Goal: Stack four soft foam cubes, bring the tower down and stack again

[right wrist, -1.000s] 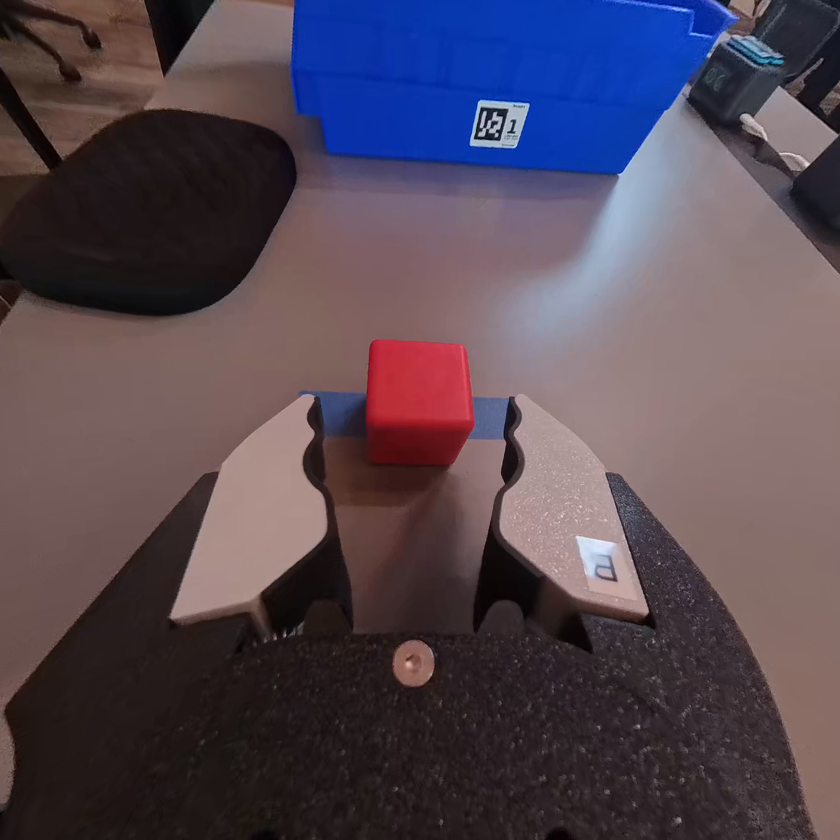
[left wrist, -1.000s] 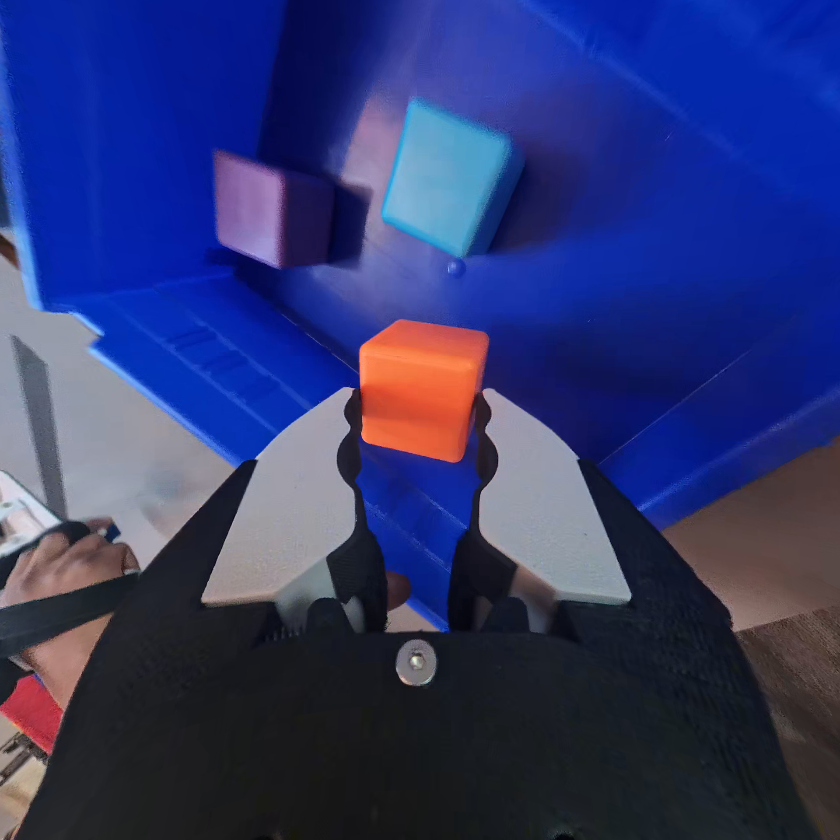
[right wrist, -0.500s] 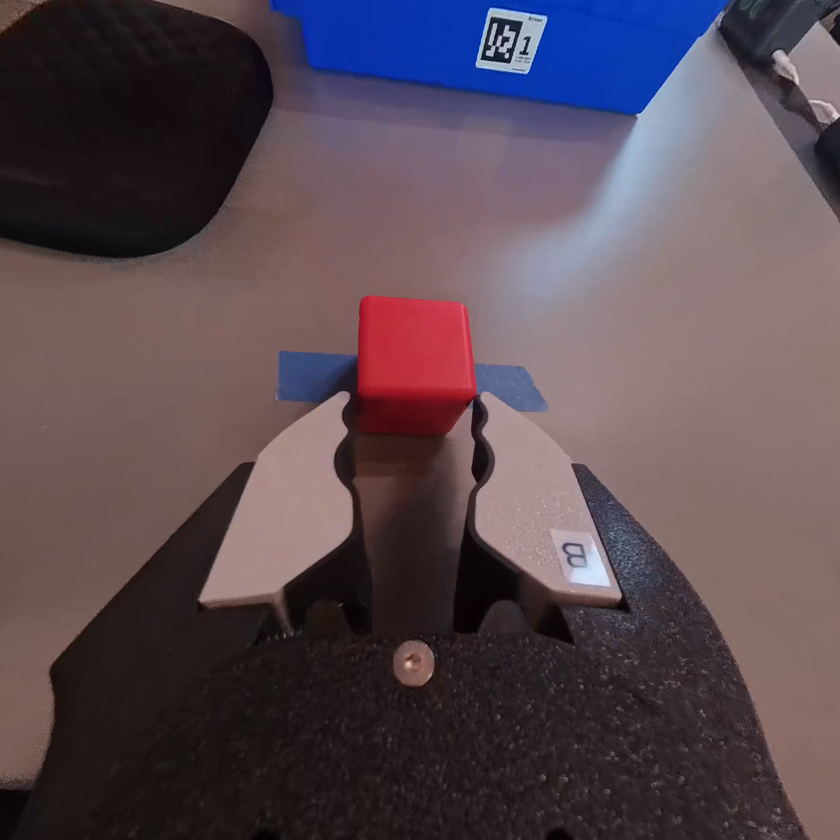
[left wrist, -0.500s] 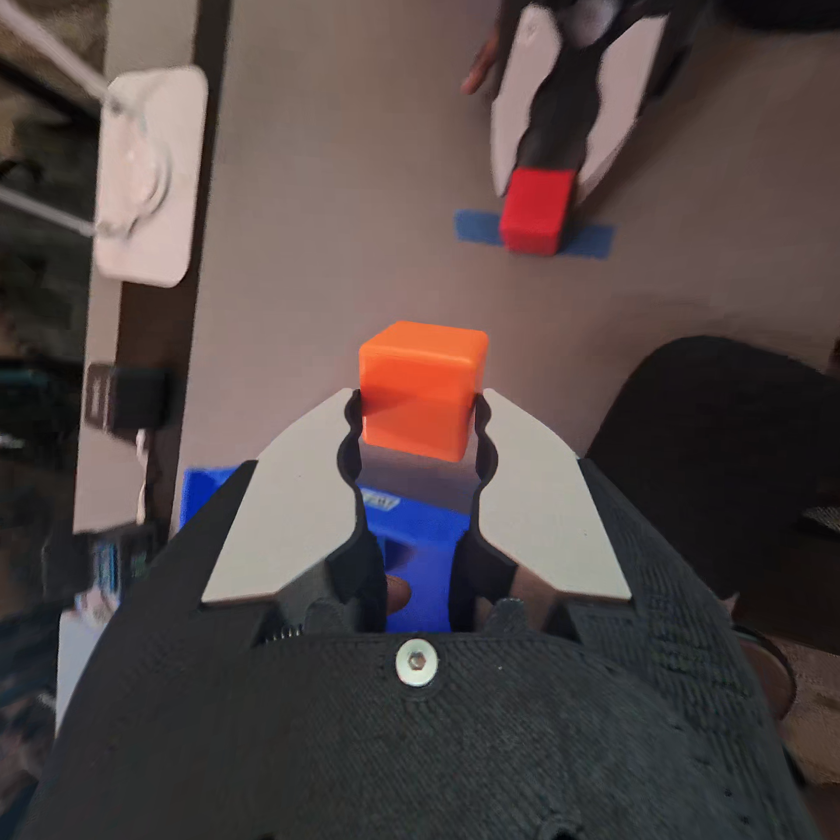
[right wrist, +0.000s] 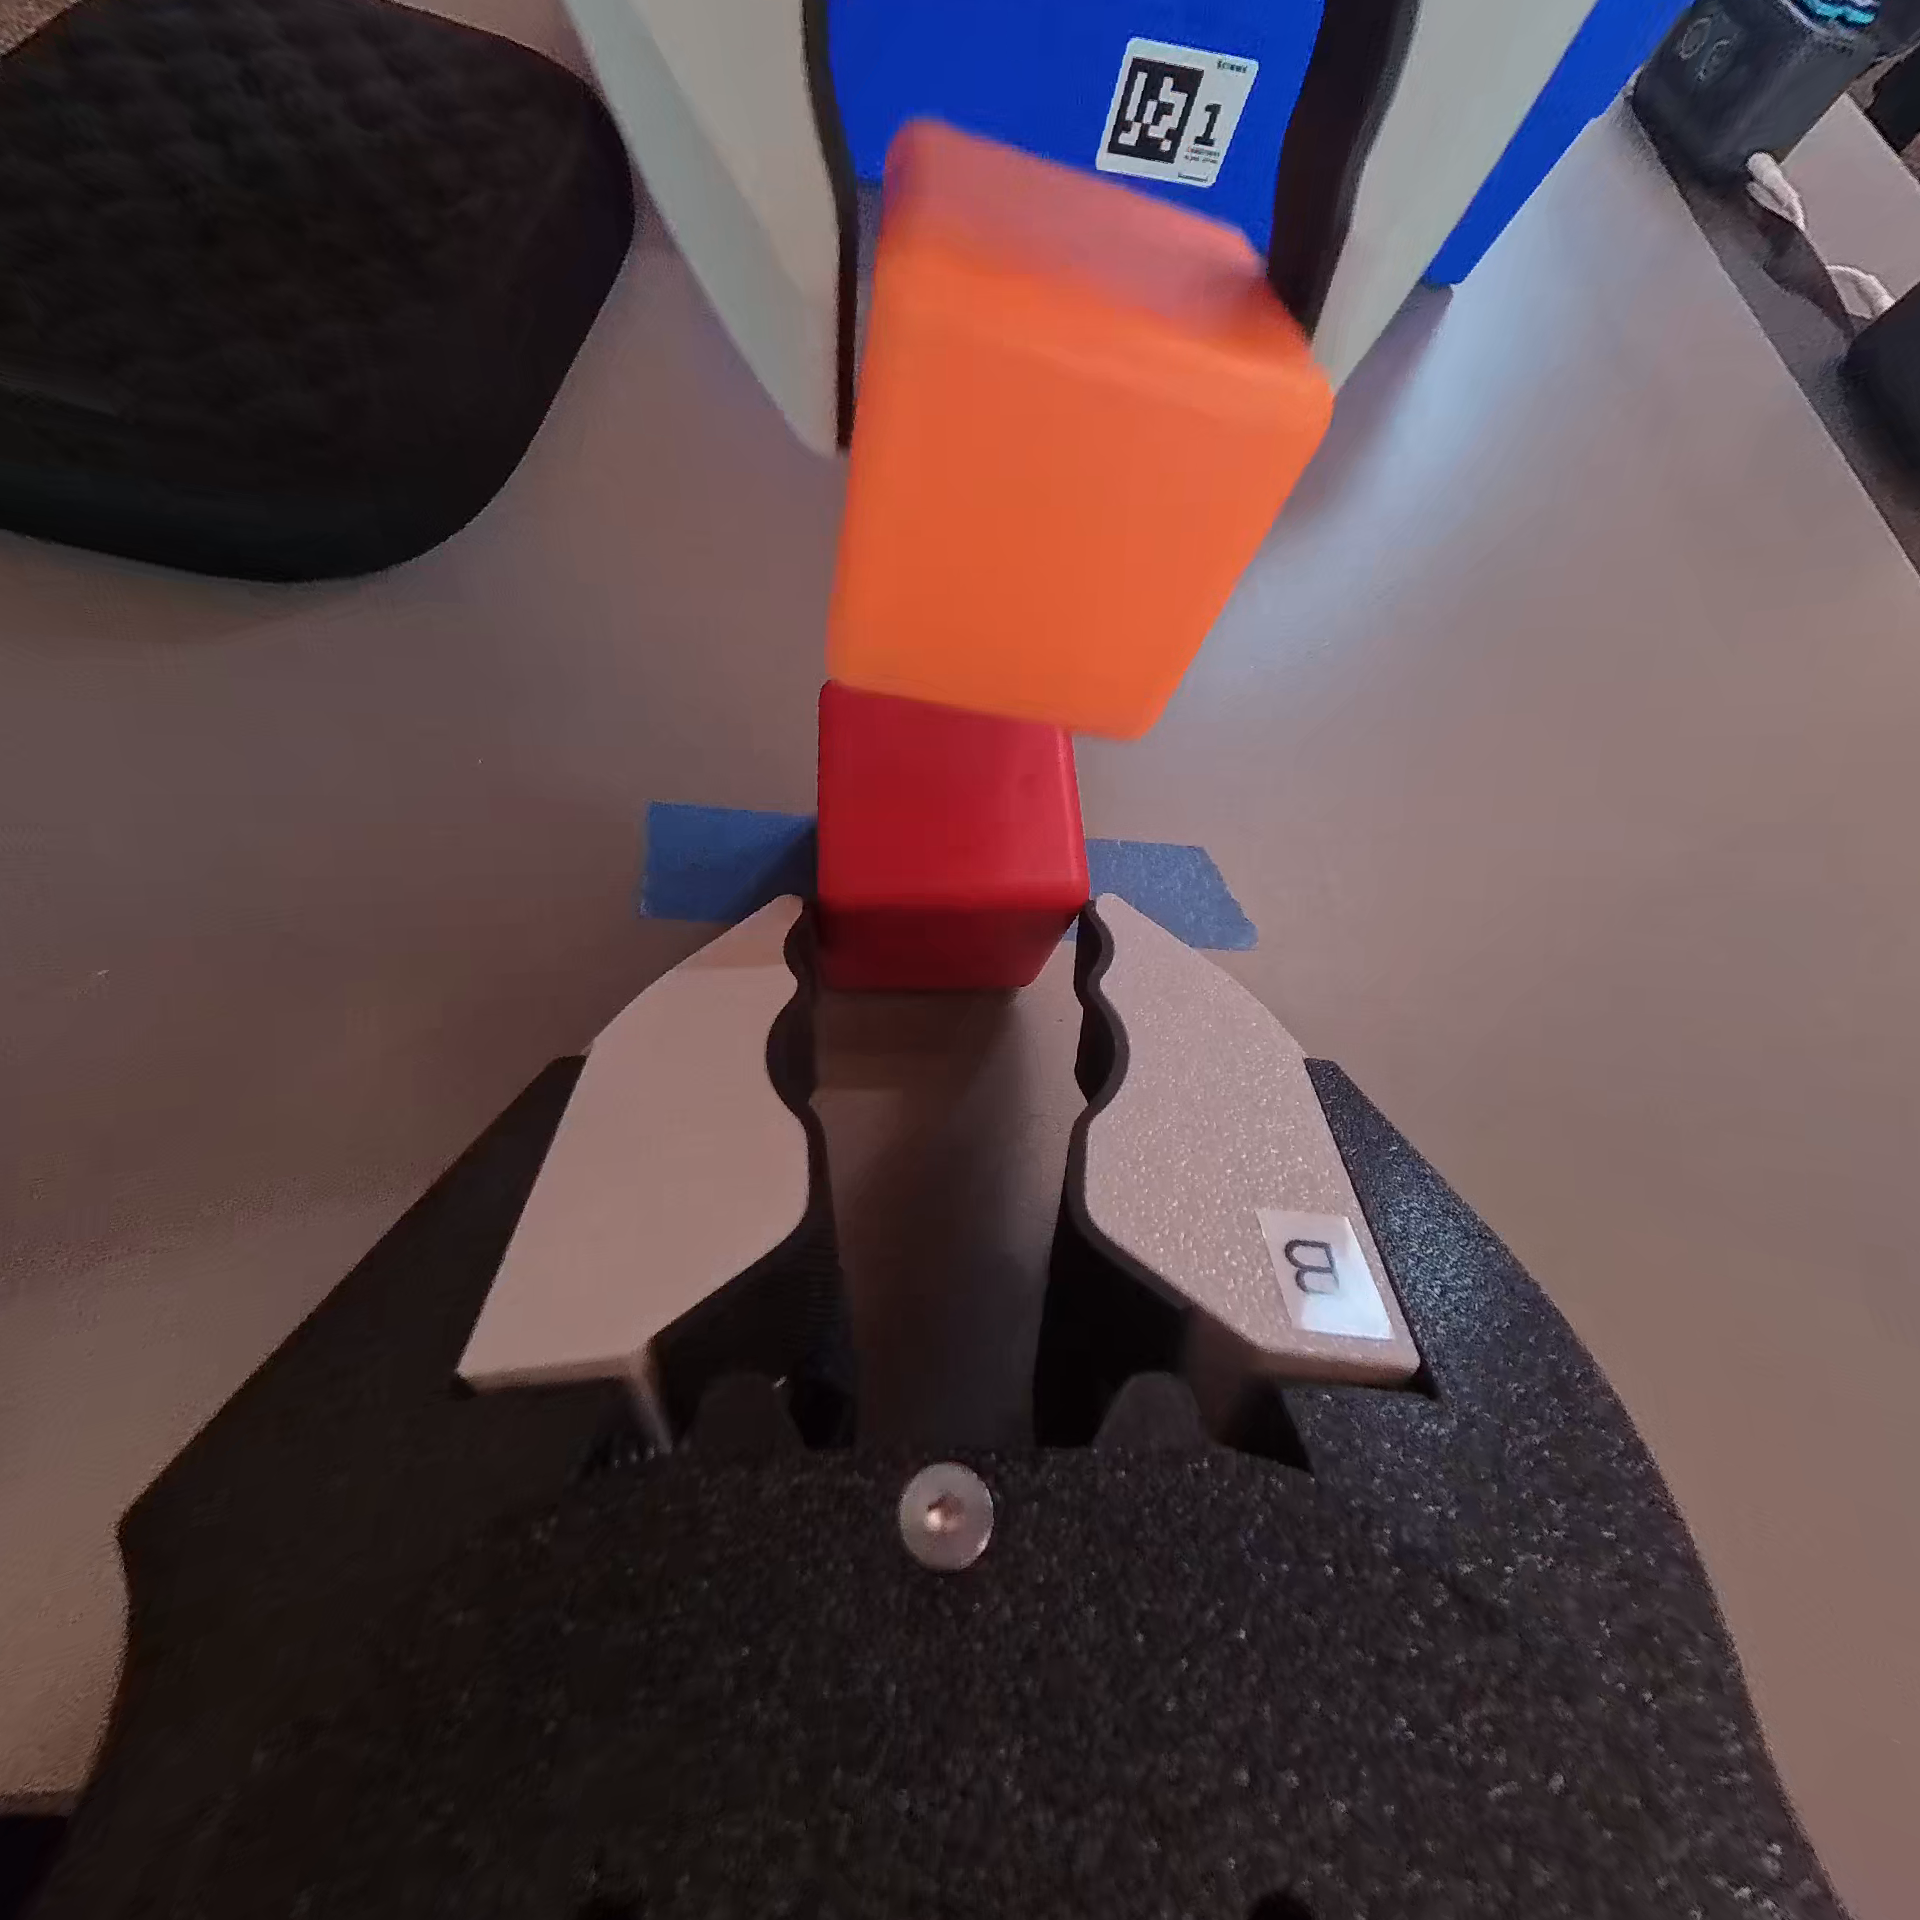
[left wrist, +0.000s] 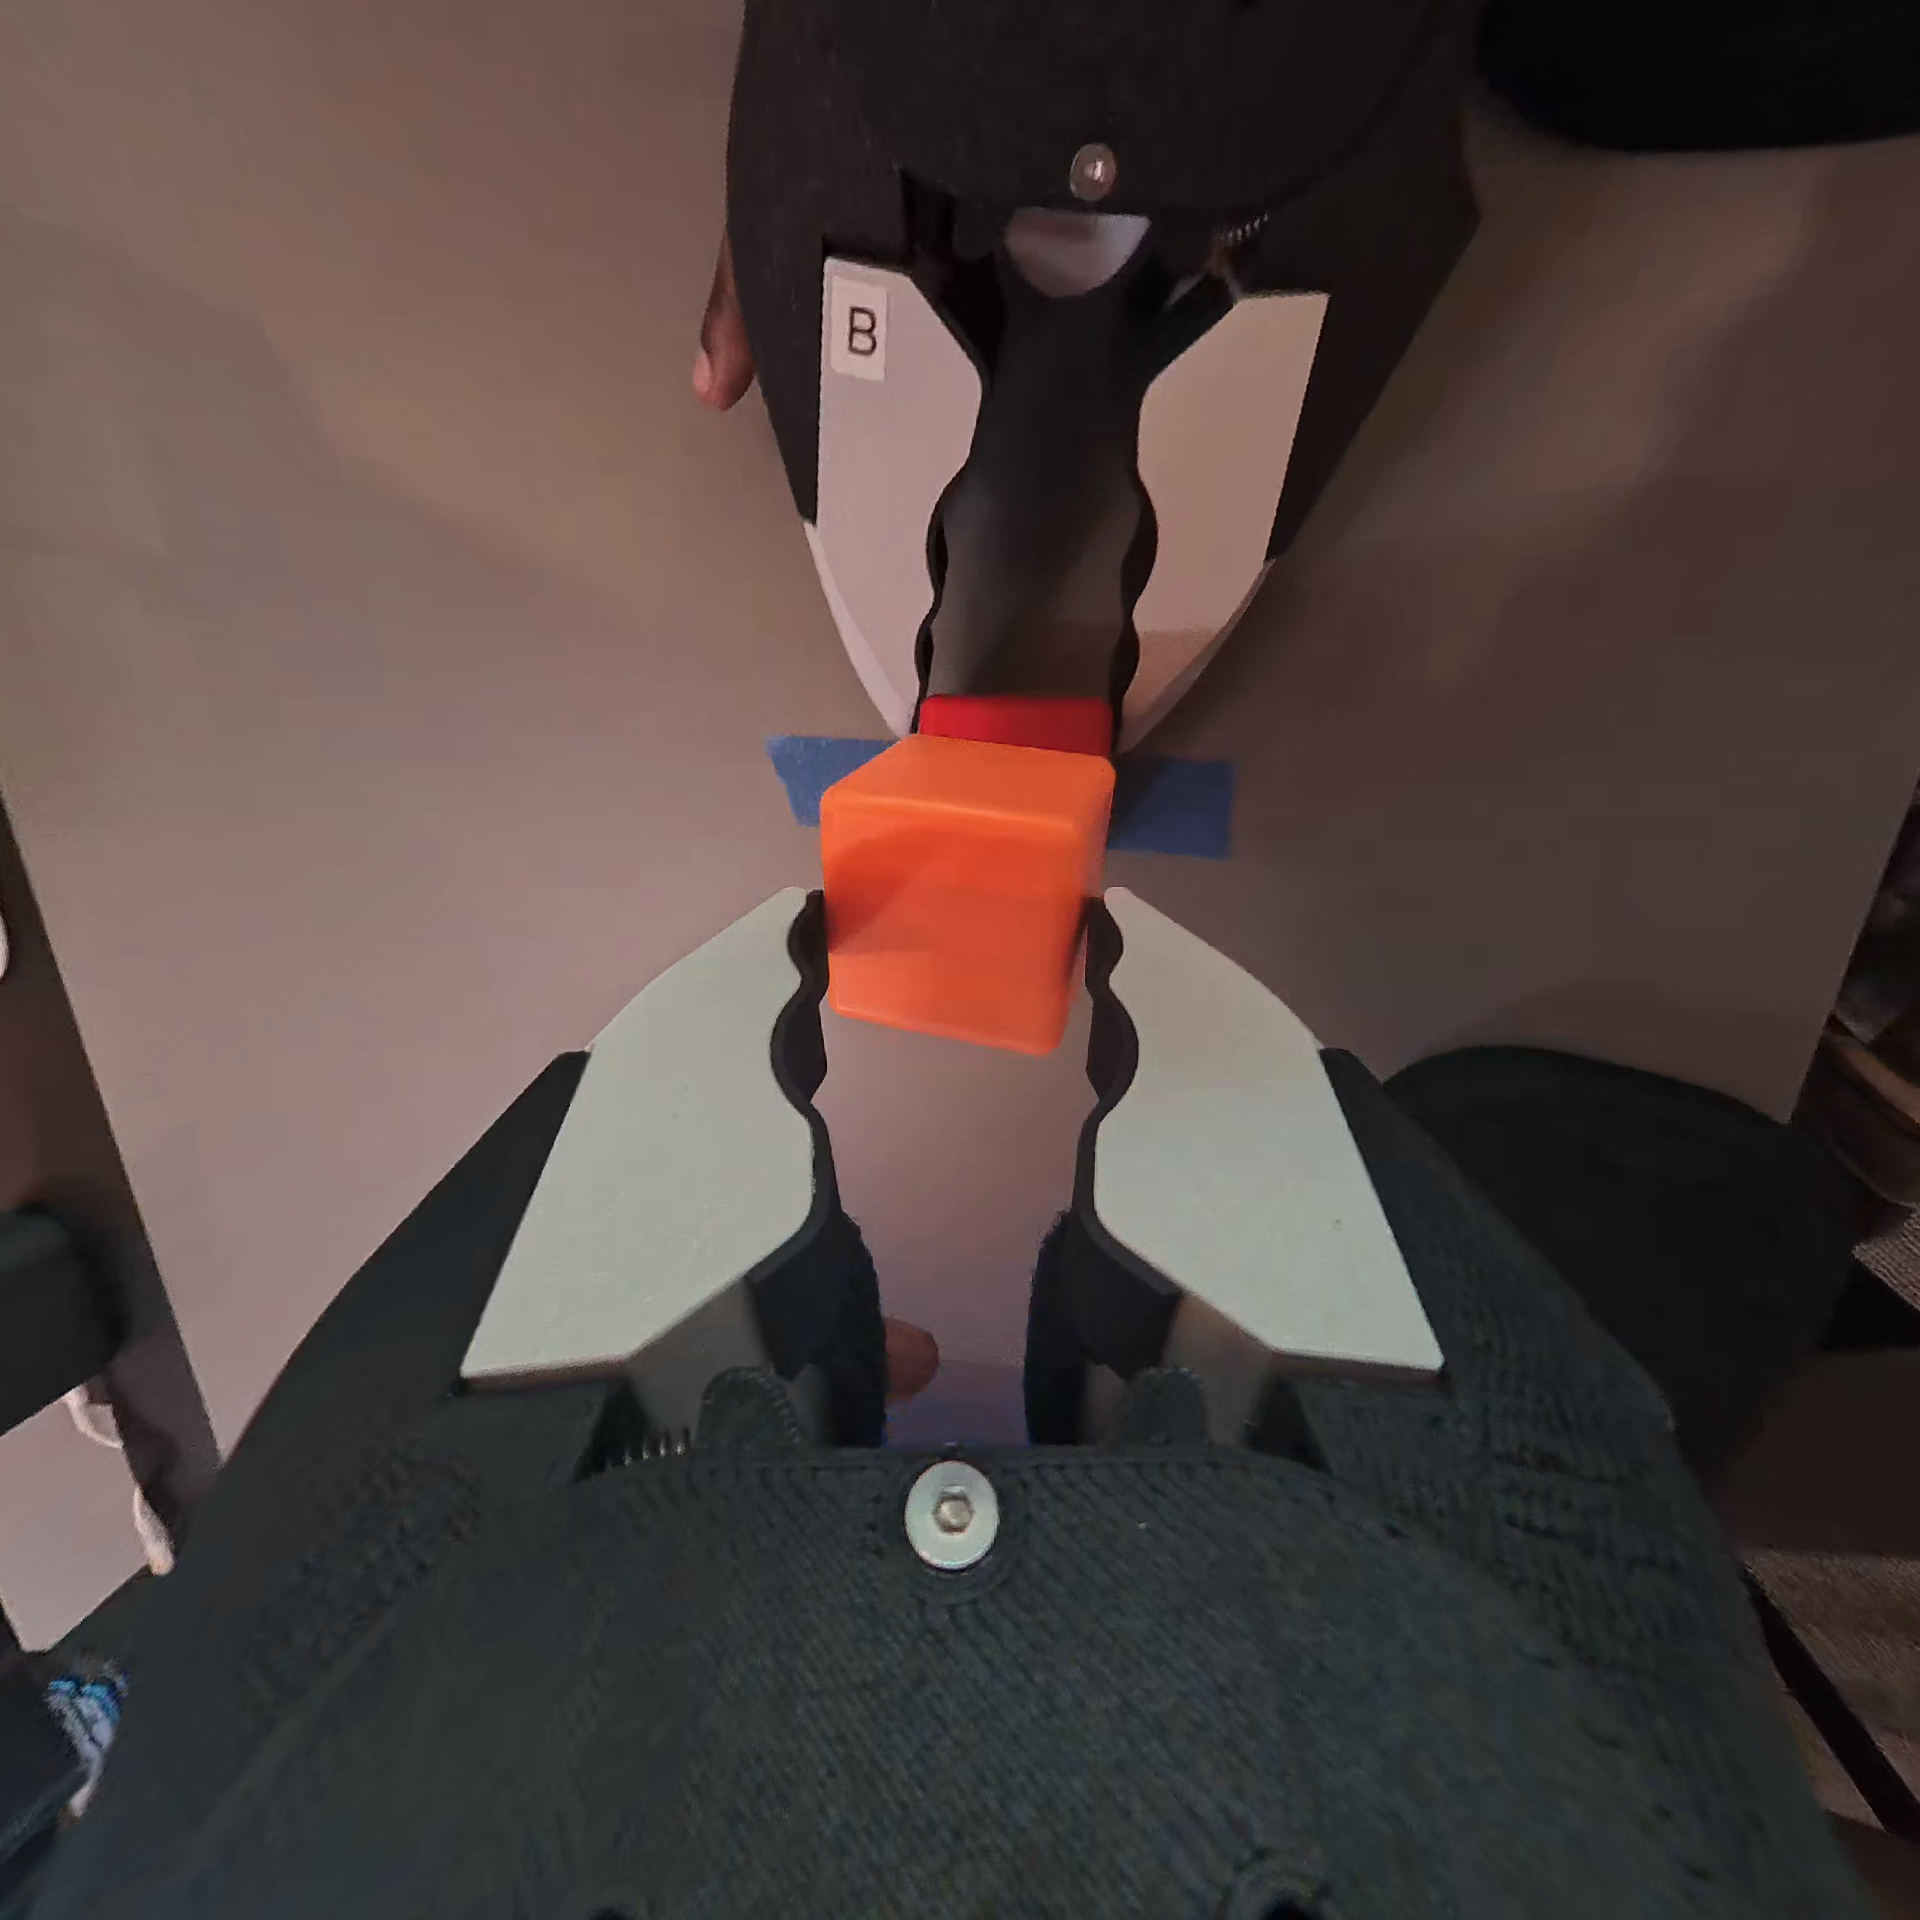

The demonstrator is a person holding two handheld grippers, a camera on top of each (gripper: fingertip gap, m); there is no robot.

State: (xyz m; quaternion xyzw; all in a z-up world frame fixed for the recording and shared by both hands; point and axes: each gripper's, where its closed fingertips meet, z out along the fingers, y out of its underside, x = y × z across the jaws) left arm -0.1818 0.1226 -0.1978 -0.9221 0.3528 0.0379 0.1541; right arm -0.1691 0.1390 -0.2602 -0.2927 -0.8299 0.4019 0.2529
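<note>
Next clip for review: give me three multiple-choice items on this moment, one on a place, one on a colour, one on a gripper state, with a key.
1. The red cube sits on:
A. blue tape strip
B. black pad
C. blue bin

2. The left gripper holds a cube coloured:
A. purple
B. orange
C. teal

3. The right gripper is:
A. wide open
B. shut on the red cube
C. out of view

Key: A, the red cube covers the blue tape strip; B, the left gripper clamps the orange cube; B, the right gripper fingers press the cube's sides.

Lighting was dim, warm, indoor. Soft glare streaked the table (right wrist: 1538,582) on the right in the right wrist view. Orange cube (right wrist: 1049,436) was motion-blurred there, sharper in the left wrist view. Fisheye bent the edges; corners fell dark.
</note>
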